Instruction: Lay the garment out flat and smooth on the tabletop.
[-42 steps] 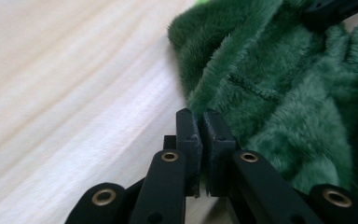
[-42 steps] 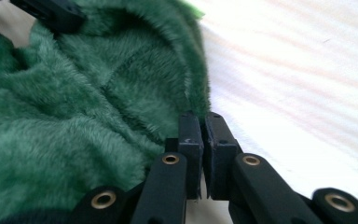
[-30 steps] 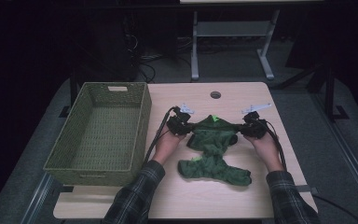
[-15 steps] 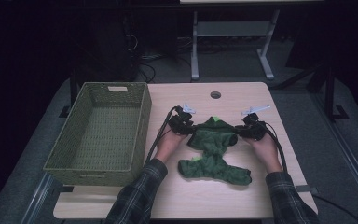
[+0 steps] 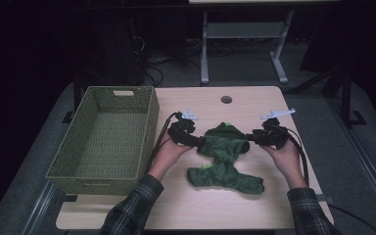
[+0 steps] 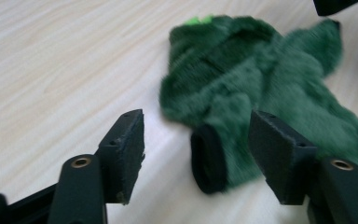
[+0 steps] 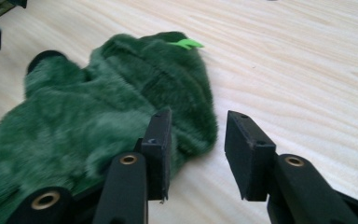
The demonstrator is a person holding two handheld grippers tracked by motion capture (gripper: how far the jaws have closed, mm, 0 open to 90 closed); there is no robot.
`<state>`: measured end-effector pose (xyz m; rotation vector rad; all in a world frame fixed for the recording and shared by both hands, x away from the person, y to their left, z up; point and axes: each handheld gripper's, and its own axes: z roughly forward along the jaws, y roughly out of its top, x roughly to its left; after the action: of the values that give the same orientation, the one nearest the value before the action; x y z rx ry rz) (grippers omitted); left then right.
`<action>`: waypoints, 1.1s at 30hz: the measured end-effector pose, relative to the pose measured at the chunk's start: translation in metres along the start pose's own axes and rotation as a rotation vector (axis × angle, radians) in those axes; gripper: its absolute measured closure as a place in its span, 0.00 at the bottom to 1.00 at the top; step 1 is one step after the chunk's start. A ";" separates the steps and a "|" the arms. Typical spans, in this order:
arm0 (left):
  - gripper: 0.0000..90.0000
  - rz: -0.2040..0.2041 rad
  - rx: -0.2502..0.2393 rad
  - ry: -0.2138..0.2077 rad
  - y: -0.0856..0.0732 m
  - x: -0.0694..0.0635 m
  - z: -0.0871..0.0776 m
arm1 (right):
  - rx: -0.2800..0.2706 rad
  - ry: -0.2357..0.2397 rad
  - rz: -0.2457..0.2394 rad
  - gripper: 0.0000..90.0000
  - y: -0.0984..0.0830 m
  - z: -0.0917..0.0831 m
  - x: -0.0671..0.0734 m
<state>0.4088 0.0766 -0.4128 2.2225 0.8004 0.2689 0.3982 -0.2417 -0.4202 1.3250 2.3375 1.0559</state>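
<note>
Left gripper view: your left hand-held gripper (image 6: 193,140) has its jaws apart, and they have just been opening. The black-trimmed cuff (image 6: 208,158) of the green fleece garment (image 6: 261,88) sits in the gap, loose, with no pad pressing on it. In the right gripper view, the right hand-held gripper (image 7: 200,140) also has its jaws apart, just been opening too; the garment's edge lies against the outside of one jaw, and bare table (image 7: 307,70) shows in the gap.

Looks like a release after a fold or spread. Do it cleanly: lift both grippers straight off, so the pads don't snag the pile and drag the fold open. Watch that cuff; it's right in the left gap. If the basket (image 5: 103,142) is next, re-grip on bulk fabric, not the thin cuff edge.

In the high view, the garment (image 5: 223,159) lies on the table (image 5: 254,105) between your left gripper (image 5: 199,142) and right gripper (image 5: 248,138), right of the empty woven basket. It's dark green and plush, with a bright green tag at the far edge and one part bunched and trailing toward you. It is limp, so it'll sag from any single grip.
</note>
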 end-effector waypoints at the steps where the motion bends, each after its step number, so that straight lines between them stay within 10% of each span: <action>1: 0.39 0.005 0.008 0.000 -0.003 -0.004 -0.005 | 0.005 0.002 0.001 0.67 0.000 -0.002 0.003; 13: 0.15 0.038 -0.044 -0.030 -0.039 -0.038 -0.039 | -0.062 0.061 -0.019 0.65 -0.009 -0.022 0.039; 33: 0.14 0.073 0.017 -0.029 -0.115 -0.085 -0.059 | -0.044 0.147 -0.148 0.68 -0.018 -0.022 0.100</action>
<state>0.2647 0.1185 -0.4492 2.2694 0.7088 0.2650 0.3196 -0.1748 -0.4046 1.0736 2.4580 1.1860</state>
